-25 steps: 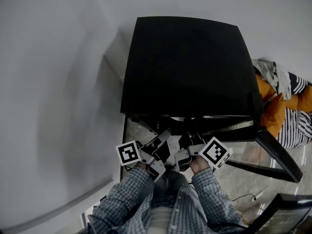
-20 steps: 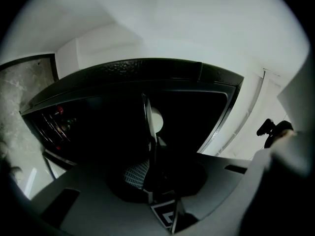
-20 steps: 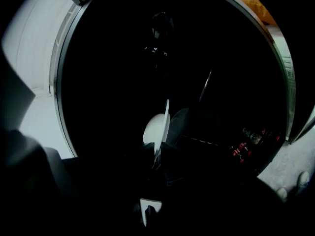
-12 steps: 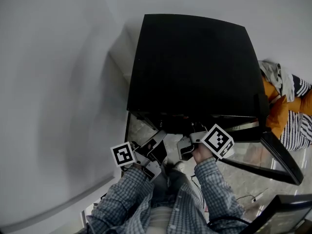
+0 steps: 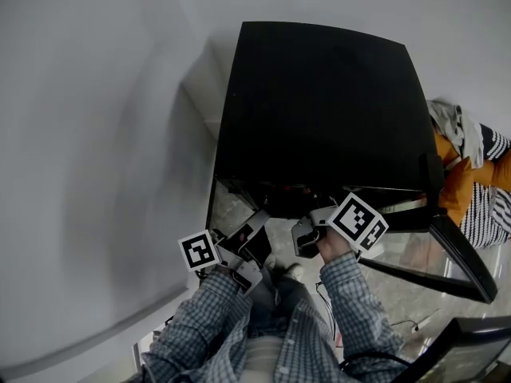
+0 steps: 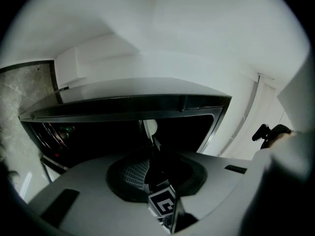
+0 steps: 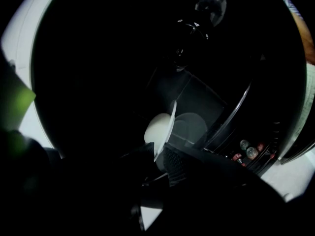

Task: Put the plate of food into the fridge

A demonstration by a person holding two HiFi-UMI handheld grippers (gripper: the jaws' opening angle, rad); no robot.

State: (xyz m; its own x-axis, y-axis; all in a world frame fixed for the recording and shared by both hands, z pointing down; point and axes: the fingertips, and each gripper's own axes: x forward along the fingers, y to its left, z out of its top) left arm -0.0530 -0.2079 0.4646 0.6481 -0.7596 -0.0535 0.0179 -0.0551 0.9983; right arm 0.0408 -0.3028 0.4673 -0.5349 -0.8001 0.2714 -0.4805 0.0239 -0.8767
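Two hand-held grippers carry the plate (image 7: 158, 127) between them at the open front of the fridge (image 5: 319, 110). It sits below the fridge's top edge, so the head view hides it. The left hand-held gripper (image 6: 150, 149) has its jaws drawn close on what looks like the thin white rim, seen edge-on. The right hand-held gripper (image 7: 160, 154) pinches the opposite rim between its ribbed pads. No view shows clearly what food lies on the plate.

I judge the step to be feeding the plate inward onto a shelf. It will go best if both hands advance at one pace and one height, so the plate neither tips nor twists out of either pinch. Neither grip should ease until the plate rests on something.

On the left, the white wall (image 5: 96, 134) stands close by the fridge's side and leaves that elbow little room. Overhead, the fridge's front lip is the thing to stay under. On the right, the open door (image 5: 447, 254) swings out near the right sleeve, and bottles (image 7: 248, 151) stand in its rack. Beyond the door lies orange and striped cloth (image 5: 471, 174), well clear of the path.
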